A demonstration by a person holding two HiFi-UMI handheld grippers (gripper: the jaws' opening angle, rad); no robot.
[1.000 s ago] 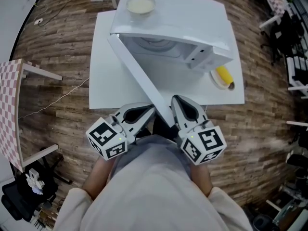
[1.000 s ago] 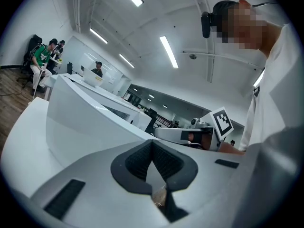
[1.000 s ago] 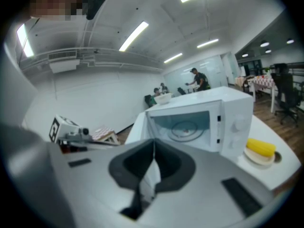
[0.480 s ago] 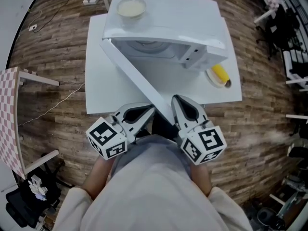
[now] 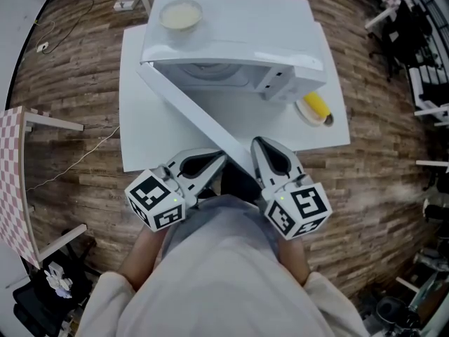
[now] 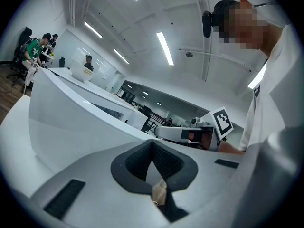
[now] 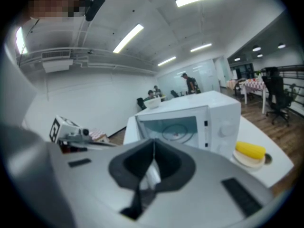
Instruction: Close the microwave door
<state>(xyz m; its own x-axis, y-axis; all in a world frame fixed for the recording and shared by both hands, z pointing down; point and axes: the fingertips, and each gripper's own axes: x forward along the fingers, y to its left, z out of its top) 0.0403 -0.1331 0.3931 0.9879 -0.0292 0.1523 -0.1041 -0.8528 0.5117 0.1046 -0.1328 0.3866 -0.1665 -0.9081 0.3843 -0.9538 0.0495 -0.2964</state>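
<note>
The only print I can read is the black-and-white square marker on each cube (image 5: 156, 201). Far left, a checked table (image 5: 15, 167) stands on the wood floor (image 5: 77, 76), with a cable (image 5: 74, 153) running across the planks.

My left claw (image 5: 216, 161) is near my body at the table's (image 5: 137, 128) front edge, its jaws pressed together with nothing in them. Just right of it, the door (image 5: 186, 107) stands wide open, a long white panel hinged at the microwave's (image 5: 238, 37) left front corner and reaching out to me. Its free end lies between my two claws; I cannot tell whether either touches it.

A bowl (image 5: 181, 14) sits on the microwave's roof at the back left. The cavity shows a glass turntable (image 7: 173, 133).

My right claw (image 5: 258, 146) is just right of the door's end, jaws also together and empty. Further right, beside the microwave, a yellow corn cob (image 5: 317, 105) lies on a small plate (image 5: 306, 114).
</note>
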